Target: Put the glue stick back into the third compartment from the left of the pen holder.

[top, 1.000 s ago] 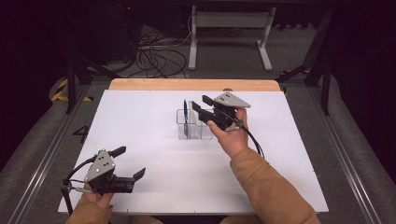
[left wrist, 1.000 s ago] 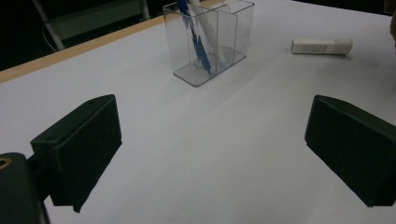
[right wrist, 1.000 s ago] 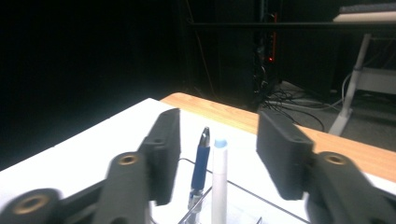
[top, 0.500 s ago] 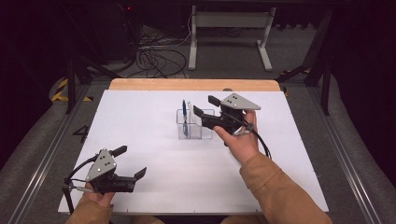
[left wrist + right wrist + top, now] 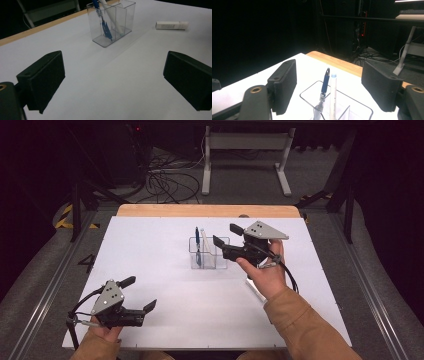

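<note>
The right hand (image 5: 267,272) comes up from five o'clock on a tan sleeve (image 5: 305,330) and holds the right gripper (image 5: 223,235) level, pointing to nine o'clock; its jaws have just been opening and stand apart with nothing pressed between them. The left hand (image 5: 102,332) sits low at seven o'clock with the left gripper (image 5: 138,294) pointing to three o'clock, jaws wide and empty.

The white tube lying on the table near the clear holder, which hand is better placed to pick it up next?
Probably the right. The right gripper, jaws just opened and empty, hovers by the clear holder, with the white tube on that hand's side. The left gripper sits open at the near edge, farther away.
</note>
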A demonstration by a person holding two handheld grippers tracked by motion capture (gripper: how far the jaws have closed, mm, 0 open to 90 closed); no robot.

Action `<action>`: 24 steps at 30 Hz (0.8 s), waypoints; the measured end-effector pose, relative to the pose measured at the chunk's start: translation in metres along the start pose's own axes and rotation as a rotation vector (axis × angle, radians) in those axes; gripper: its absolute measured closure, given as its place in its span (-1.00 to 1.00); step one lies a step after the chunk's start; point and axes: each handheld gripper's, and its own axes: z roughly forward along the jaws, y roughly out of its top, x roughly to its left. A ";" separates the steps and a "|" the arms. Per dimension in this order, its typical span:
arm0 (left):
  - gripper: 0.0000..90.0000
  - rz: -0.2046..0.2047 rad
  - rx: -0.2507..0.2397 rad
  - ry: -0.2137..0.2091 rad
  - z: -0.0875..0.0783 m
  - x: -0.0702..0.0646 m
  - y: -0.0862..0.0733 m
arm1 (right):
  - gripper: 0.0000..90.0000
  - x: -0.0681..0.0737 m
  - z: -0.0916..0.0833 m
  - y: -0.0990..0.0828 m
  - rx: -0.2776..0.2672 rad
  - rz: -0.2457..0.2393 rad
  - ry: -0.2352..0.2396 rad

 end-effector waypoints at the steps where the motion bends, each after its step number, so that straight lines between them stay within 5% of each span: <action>1: -0.90 0.000 0.001 0.001 0.000 0.000 0.000 | -0.35 0.000 -0.002 0.000 0.002 0.002 0.000; 13: -0.90 0.001 -0.002 0.000 0.000 0.000 0.000 | -0.35 -0.005 -0.022 0.000 0.015 -0.006 -0.025; 24: -0.90 -0.002 -0.001 -0.001 0.001 0.000 0.000 | -0.35 -0.013 -0.044 -0.013 0.120 -0.034 -0.070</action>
